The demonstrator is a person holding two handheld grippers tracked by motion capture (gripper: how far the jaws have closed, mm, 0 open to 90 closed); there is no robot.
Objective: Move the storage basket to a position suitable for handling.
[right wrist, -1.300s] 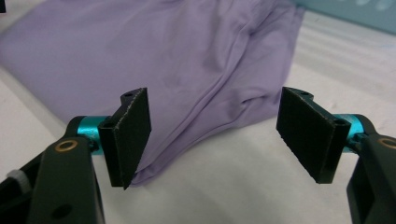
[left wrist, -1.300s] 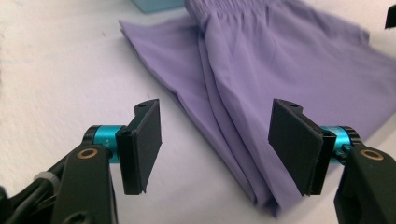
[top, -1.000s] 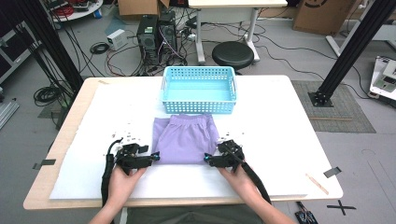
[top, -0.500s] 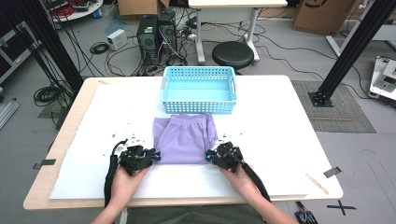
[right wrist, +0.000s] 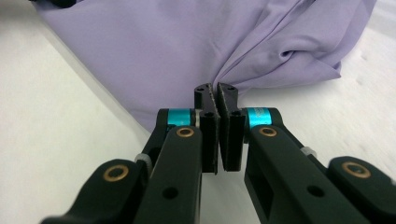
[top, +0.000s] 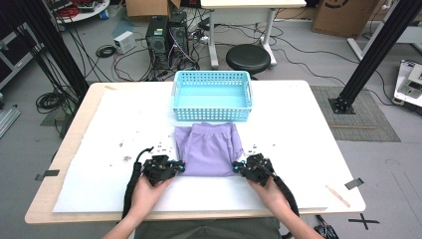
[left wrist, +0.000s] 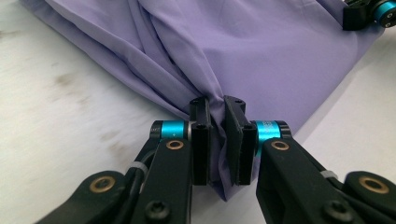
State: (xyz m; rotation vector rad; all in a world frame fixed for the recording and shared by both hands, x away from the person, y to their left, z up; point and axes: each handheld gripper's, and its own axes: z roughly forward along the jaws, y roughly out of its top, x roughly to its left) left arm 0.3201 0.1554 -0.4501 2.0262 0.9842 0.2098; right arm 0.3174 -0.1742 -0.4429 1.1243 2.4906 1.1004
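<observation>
Table [top: 119, 124]: white, speckled. Blue basket [top: 211, 102] beside lilac cloth [top: 209, 149]. Left claw [left wrist: 217, 109] pinching cloth; right claw [right wrist: 215, 95] apparently likewise. Grey floor [top: 348, 59]: cables, stool [top: 248, 58].

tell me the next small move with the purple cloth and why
Probably lift both near corners together and carry them toward the blue basket. The left gripper has just closed on the purple cloth, and the right gripper pinches its other near corner; the cloth lies flat on the table.
</observation>
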